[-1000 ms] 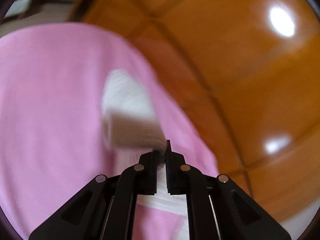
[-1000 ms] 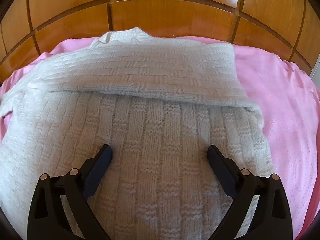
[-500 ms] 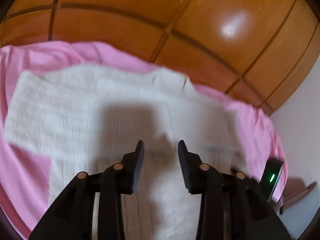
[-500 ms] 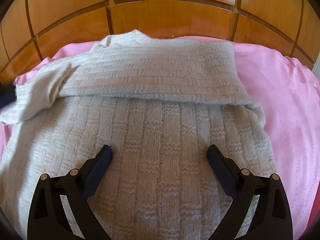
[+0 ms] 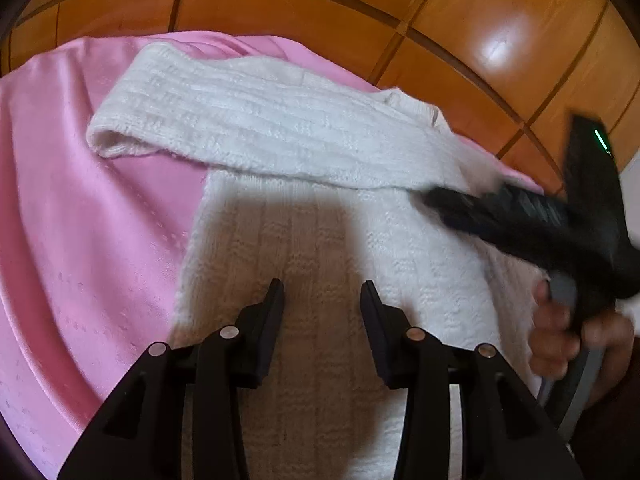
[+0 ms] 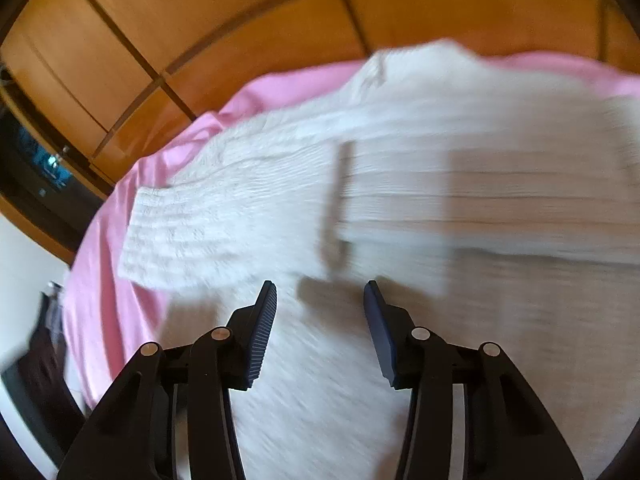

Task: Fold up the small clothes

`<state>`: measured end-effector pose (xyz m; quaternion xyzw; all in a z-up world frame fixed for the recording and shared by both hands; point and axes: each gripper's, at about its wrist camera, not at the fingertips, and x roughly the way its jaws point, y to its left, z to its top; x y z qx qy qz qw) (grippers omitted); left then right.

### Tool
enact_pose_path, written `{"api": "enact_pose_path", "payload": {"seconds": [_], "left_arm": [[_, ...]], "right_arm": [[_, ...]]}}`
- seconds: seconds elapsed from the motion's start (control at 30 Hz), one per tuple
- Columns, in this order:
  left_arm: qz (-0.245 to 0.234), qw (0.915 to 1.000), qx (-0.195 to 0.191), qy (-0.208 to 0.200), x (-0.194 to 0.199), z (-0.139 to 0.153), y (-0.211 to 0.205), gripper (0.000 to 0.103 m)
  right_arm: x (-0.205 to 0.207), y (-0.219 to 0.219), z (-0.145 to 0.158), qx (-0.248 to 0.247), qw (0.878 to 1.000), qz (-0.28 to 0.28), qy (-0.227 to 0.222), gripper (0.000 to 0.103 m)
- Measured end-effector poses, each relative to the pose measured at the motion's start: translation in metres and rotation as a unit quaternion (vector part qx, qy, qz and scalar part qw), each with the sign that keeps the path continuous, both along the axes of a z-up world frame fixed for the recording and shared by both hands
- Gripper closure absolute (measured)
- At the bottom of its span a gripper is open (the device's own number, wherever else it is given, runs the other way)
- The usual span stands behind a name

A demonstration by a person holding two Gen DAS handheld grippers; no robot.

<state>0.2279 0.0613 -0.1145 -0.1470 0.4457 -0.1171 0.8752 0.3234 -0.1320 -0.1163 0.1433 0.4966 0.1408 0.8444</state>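
A white knitted sweater (image 5: 320,216) lies flat on a pink sheet (image 5: 80,220). One sleeve (image 5: 224,120) is folded across its chest, with the cuff at the left. My left gripper (image 5: 322,292) hovers over the sweater's body; its jaws are opening and nothing is between them. My right gripper (image 6: 320,292) is above the same sweater (image 6: 460,208), near a folded sleeve (image 6: 224,216). Its jaws are closing with only air between the pads. In the left wrist view the right gripper (image 5: 440,200) shows as a blurred black shape held by a hand (image 5: 560,336).
Orange wooden panels (image 5: 300,4) rise behind the bed. A white wall (image 6: 24,264) and a dark opening (image 6: 40,168) are to the left in the right wrist view. The pink sheet (image 6: 108,248) extends past the sweater on that side.
The left gripper let go of the sleeve, which now lies across the sweater, and swung down over the body. The right gripper's jaws narrowed and it swept toward the left.
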Motion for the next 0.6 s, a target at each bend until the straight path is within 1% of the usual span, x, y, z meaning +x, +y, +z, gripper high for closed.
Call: {"api": "enact_pose_path", "payload": {"seconds": [0.03,0.07,0.1,0.13,0.17,0.23,0.27,0.3,0.33,0.37,0.43,0.5,0.53,0.57,0.6], "left_arm": [[-0.001,1.0000,0.001,-0.002,-0.002,0.000,0.000,0.064],[-0.001,1.0000,0.000,-0.004,-0.001,-0.001,0.000,0.064],[-0.001,1.0000,-0.003,-0.004,-0.001,-0.001,0.002,0.064],[-0.001,1.0000,-0.005,-0.004,-0.001,-0.002,0.002,0.064],[-0.002,0.9999,-0.010,-0.008,-0.001,-0.003,0.004,0.063],[-0.003,0.9998,-0.015,-0.010,0.000,-0.005,0.005,0.063],[-0.003,0.9998,-0.018,-0.011,0.000,-0.006,0.006,0.063],[-0.003,0.9997,-0.021,-0.011,0.000,-0.006,0.007,0.063],[-0.003,0.9997,-0.022,-0.011,-0.001,-0.006,0.007,0.063],[-0.003,0.9997,-0.023,-0.012,-0.002,-0.006,0.008,0.063],[-0.002,0.9997,-0.020,-0.013,-0.001,-0.006,0.005,0.063],[-0.002,0.9998,-0.016,-0.014,-0.001,-0.006,0.004,0.063],[-0.001,0.9998,-0.015,-0.014,-0.001,-0.006,0.003,0.062],[-0.001,0.9998,-0.014,-0.014,0.001,-0.007,0.002,0.062],[-0.001,0.9998,-0.014,-0.015,0.001,-0.007,0.001,0.062]], "right_arm": [[0.006,0.004,-0.002,0.004,1.000,-0.006,0.004,0.060],[0.012,0.008,-0.002,0.012,1.000,-0.012,0.006,0.070],[0.018,0.013,-0.001,0.015,1.000,-0.020,0.013,0.076],[0.021,0.015,0.002,0.011,1.000,-0.026,0.009,0.096],[0.020,0.019,0.010,0.000,1.000,-0.026,-0.008,0.097],[0.014,0.026,0.029,-0.037,0.998,-0.018,-0.047,0.097],[0.009,0.031,0.047,-0.058,0.995,-0.006,-0.080,0.097],[0.006,0.031,0.060,-0.069,0.992,-0.001,-0.102,0.097],[0.003,0.028,0.077,-0.075,0.989,-0.001,-0.128,0.097],[0.003,0.022,0.087,-0.073,0.988,-0.005,-0.140,0.097],[0.001,-0.005,0.114,-0.066,0.983,-0.033,-0.170,0.097],[0.001,-0.029,0.126,-0.073,0.978,-0.058,-0.184,0.097],[0.002,-0.044,0.127,-0.082,0.977,-0.073,-0.184,0.097],[0.005,-0.055,0.124,-0.087,0.976,-0.085,-0.180,0.097],[0.007,-0.077,0.116,-0.090,0.976,-0.110,-0.165,0.097]]}}
